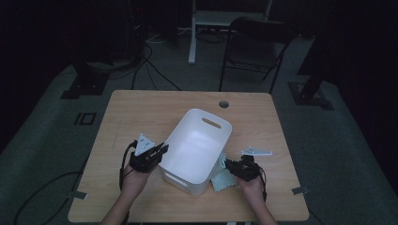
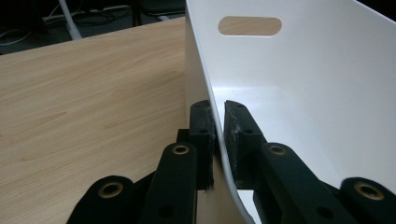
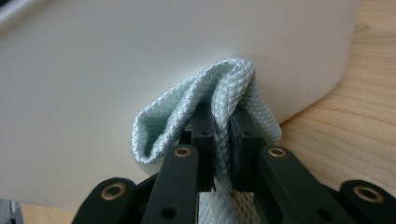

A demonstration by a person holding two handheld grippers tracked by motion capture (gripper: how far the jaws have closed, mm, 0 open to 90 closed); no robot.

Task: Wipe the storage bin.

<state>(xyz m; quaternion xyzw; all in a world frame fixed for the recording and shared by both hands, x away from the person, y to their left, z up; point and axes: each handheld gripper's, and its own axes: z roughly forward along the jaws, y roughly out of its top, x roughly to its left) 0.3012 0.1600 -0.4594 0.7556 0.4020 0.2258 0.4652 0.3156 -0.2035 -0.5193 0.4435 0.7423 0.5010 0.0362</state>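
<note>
The left hand-held gripper (image 1: 157,152) sits left of centre in the high view, its jaws pinching the rim of the white bin (image 1: 197,147); in the left gripper view (image 2: 218,135) one black jaw lies outside the thin white wall (image 2: 299,93) and the other inside it, both pressed against it. The right hand-held gripper (image 1: 231,165) is at the lower right of centre in the high view, close against the bin's right side, and it is clamped on a pale green cloth (image 1: 218,174). In the right gripper view (image 3: 223,140) the cloth (image 3: 224,84), with its quilted diamond weave, bunches up in a fold between the jaws and touches the bin's outer wall (image 3: 140,56). The rest of the cloth lies on the wooden worktop (image 1: 141,112) just beside the bin's near right corner. The bin stands tilted at the middle of the worktop, an oval handle slot (image 1: 211,123) in its far wall. A dark folding chair (image 1: 256,47) stands on the floor in the upper part of the frame
</note>
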